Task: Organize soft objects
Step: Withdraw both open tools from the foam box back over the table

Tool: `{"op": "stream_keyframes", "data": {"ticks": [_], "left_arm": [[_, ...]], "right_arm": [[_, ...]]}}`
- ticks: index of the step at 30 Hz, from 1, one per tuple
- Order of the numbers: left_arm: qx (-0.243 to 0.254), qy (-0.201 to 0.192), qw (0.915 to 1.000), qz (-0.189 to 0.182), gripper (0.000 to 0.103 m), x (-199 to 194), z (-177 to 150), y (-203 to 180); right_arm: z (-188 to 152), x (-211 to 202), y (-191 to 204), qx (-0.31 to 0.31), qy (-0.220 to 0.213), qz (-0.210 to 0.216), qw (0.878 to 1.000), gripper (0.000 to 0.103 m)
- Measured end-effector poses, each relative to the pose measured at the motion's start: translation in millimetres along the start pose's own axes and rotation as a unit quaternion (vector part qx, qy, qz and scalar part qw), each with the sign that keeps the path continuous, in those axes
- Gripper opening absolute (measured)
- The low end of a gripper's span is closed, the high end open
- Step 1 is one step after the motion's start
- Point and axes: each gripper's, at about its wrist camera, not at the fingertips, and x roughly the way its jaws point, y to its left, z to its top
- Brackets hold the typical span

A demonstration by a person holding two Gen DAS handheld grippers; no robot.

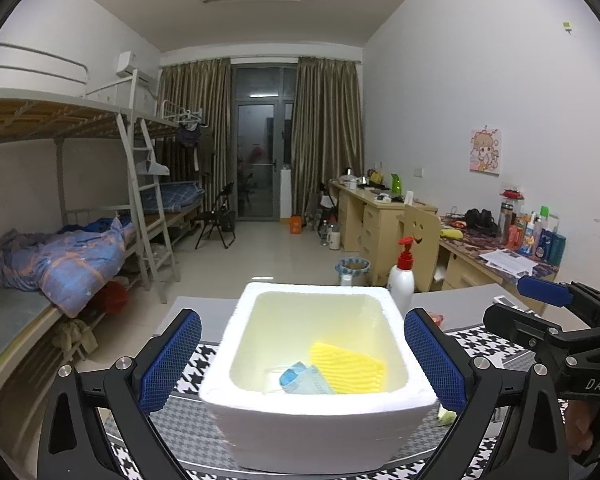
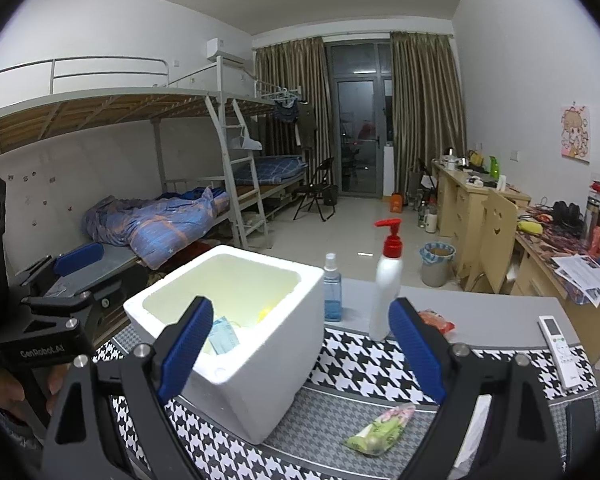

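A white foam box (image 1: 320, 420) stands on the houndstooth cloth; it also shows in the right wrist view (image 2: 260, 384). Inside it lie a yellow cloth (image 1: 348, 368) and a blue face mask (image 1: 304, 378); the mask also shows in the right wrist view (image 2: 224, 336). My left gripper (image 1: 302, 360) is open and empty, its pads on either side of the box and apart from it. My right gripper (image 2: 302, 354) is open and empty, just right of the box. A green soft packet (image 2: 380, 430) lies on the cloth below the right gripper. A red packet (image 2: 436, 320) lies by the bottle.
A white pump bottle with a red top (image 2: 386, 292) and a blue spray bottle (image 2: 332, 292) stand behind the box. A white remote (image 2: 560, 350) lies at the table's right edge. A bunk bed stands to the left, desks to the right.
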Motion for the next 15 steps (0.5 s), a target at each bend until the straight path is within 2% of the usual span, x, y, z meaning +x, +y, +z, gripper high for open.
{"op": "stream_keyframes", "data": {"ticks": [15], "left_arm": [[0.013, 0.004, 0.9990, -0.042, 0.102, 0.8, 1.1, -31.1]], "right_arm": [[-7.1, -25.4, -31.7, 0.024, -0.016, -0.030, 0.999, 0.093]]}}
